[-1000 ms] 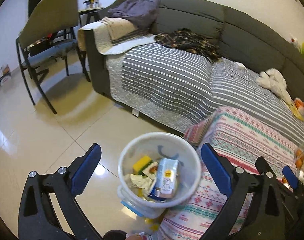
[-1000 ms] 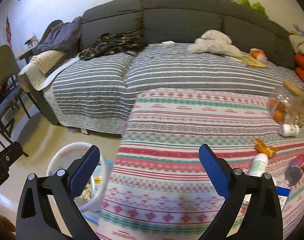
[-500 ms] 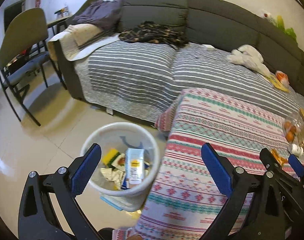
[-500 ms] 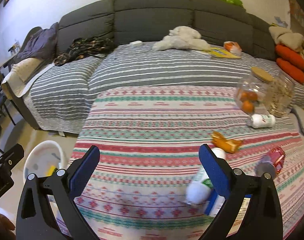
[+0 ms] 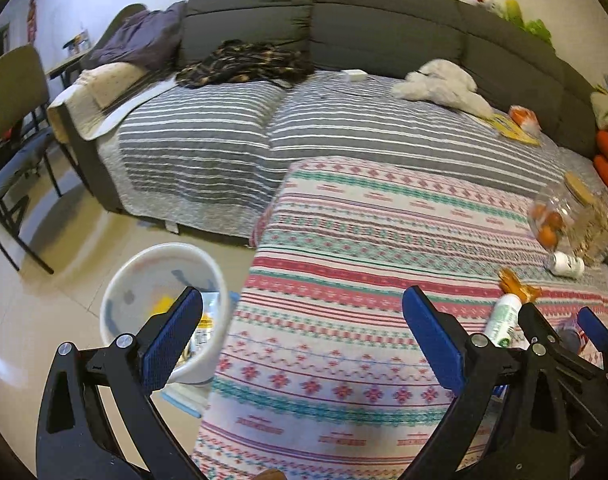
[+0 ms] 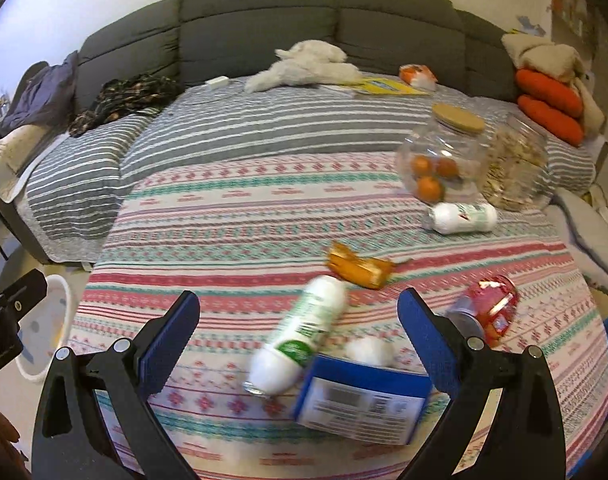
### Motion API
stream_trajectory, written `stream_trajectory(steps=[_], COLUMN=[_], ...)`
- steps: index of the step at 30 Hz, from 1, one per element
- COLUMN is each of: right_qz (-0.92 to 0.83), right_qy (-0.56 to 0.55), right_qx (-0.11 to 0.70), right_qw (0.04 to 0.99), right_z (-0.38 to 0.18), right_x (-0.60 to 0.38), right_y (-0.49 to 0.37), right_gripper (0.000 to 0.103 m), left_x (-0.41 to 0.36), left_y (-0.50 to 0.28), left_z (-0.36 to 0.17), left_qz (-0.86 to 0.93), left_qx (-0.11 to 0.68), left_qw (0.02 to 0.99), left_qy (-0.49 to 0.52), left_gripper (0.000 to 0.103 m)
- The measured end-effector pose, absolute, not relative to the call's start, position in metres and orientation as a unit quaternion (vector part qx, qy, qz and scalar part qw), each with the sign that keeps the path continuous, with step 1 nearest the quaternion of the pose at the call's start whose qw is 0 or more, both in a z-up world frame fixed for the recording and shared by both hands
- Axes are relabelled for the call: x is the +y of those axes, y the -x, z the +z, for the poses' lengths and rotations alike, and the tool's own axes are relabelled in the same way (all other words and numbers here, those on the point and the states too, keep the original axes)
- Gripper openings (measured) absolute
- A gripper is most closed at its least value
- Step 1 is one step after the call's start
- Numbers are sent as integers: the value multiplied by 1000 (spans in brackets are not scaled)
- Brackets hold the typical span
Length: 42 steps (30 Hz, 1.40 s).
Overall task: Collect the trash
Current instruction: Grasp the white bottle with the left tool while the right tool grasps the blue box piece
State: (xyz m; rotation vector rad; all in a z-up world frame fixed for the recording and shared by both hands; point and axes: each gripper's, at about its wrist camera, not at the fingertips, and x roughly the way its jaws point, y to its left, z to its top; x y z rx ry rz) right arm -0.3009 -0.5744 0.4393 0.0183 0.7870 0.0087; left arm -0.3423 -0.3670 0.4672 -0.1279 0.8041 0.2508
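Left wrist view: my left gripper [image 5: 301, 332] hangs wide open and empty over the patterned blanket [image 5: 344, 280], the white bin [image 5: 119, 296] on the floor at its left. My right gripper [image 6: 297, 338], equally spread and empty, frames the white-and-green bottle [image 6: 299, 332], which lies on its side, long axis running near-left to far-right beside the blue box [image 6: 364, 400]. I judge the best grab is across its middle, pads square to that axis so it cannot roll.

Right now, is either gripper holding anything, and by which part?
Nothing is held: left gripper and right gripper are both open and empty.
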Motion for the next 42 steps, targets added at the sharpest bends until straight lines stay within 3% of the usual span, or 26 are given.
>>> stream_trajectory(steps=[13,19,30,37,40,42], right_qz=[-33,-42,25,103,132,148], right_qy=[-43,-62,-53,35,71,90], right_qx=[405,409,427,428,431,434], right_qw=[913,910,902,897,890,884], right_z=[429,431,424,416,410,406], right_x=[-654,-686,-723,-700,-686,-677], right_y=[312,322,337,347,349,347], right_gripper=[96,96,96,96,96,96], left_x=[-431,-469,-524,-544,-537,-529], left_y=[319,296,257,239,232,231], left_z=[448,428,412,386,372,365], left_qz=[66,-2,-69,-73,-82,-94], left_qx=[428,484,534,563,590,605], left_qw=[901,875,842,821,803,790], left_qy=[25,9,-34,-63,-36,-12], left_gripper=[96,96,96,94,75,45])
